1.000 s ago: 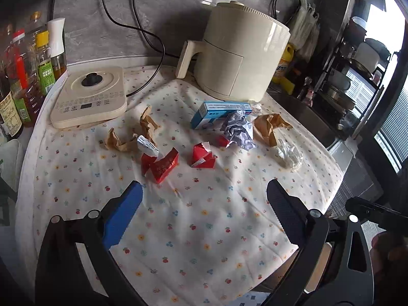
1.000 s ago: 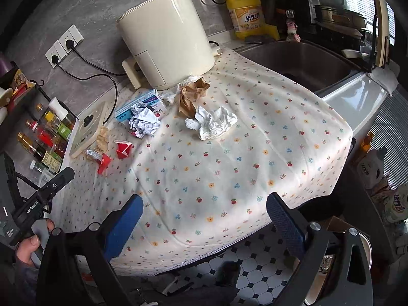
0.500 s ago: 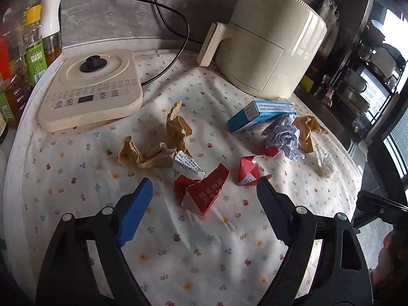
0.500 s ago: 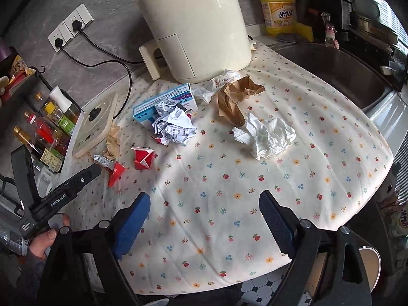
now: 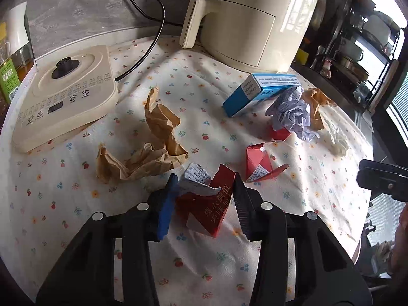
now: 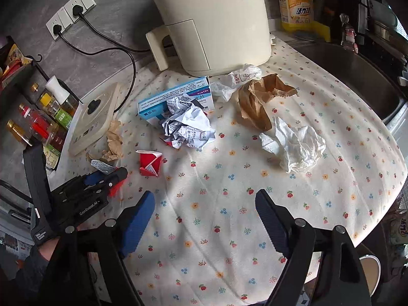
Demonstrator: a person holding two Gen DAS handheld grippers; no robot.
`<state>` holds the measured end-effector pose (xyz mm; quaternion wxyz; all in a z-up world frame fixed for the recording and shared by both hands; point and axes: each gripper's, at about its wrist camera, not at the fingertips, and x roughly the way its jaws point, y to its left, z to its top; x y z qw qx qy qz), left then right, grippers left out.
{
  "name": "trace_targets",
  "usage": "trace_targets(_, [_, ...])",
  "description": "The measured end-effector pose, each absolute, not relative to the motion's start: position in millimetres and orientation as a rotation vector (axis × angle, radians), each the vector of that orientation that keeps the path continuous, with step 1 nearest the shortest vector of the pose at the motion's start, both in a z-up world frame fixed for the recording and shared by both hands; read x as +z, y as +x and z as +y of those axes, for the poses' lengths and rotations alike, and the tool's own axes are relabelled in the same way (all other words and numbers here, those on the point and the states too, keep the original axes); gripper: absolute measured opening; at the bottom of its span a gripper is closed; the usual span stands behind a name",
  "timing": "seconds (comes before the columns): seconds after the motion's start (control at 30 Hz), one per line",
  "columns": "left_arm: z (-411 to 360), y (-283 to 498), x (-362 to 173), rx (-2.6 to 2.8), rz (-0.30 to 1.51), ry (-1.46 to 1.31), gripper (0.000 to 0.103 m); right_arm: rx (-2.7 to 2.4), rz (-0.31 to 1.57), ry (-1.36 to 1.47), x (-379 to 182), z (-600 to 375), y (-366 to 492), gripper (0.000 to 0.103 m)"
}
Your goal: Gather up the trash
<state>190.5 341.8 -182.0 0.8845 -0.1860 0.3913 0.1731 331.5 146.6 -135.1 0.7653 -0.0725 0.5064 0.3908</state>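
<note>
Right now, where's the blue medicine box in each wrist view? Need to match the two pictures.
Left wrist: blue medicine box sits upper right of centre, lying on the tablecloth in front of the air fryer.
Right wrist: the box is upper left of centre, partly behind the crumpled printed paper.
Shared landmark: the cream air fryer just behind the box.

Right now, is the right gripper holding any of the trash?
No, the right gripper hovers open over bare tablecloth, with the white tissue lying untouched beyond it.
</note>
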Motion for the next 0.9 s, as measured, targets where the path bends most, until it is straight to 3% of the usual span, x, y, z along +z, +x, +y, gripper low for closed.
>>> trace_targets(0.33, [356.8, 165.7, -148.3, 0.373, 0.691, -0.437, 0.041, 1.005, 1.12, -0.264, -144.9, 217.6, 313.1, 0.047])
trace_targets(0.47, [368.2, 159.4, -148.6, 0.406, 0.685, -0.463, 0.041, 1.055, 1.105, -0.309, -152.4, 244.6, 308.1, 0.047])
trace_targets(0.5, [370.5, 158.5, -149.8, 0.414, 0.685, -0.473, 0.041, 1.065, 1.107, -0.333, -156.3, 251.0, 306.5, 0.041])
trace_targets(0.53, [372.3, 157.3, -149.9, 0.42, 0.684, -0.48, 0.041, 1.072, 1.117, -0.356, -160.7, 255.7, 305.2, 0.026])
trace_targets(0.6, [372.8, 155.5, -148.3, 0.429, 0.677, -0.479, 0.041, 1.08, 1.134, -0.365, -165.4, 258.0, 303.8, 0.008])
trace_targets(0.9, [354.8, 155.9, -134.8, 0.402, 0.651, -0.465, 0.041, 1.091, 1.066, -0.312, -137.7, 215.0, 293.2, 0.004])
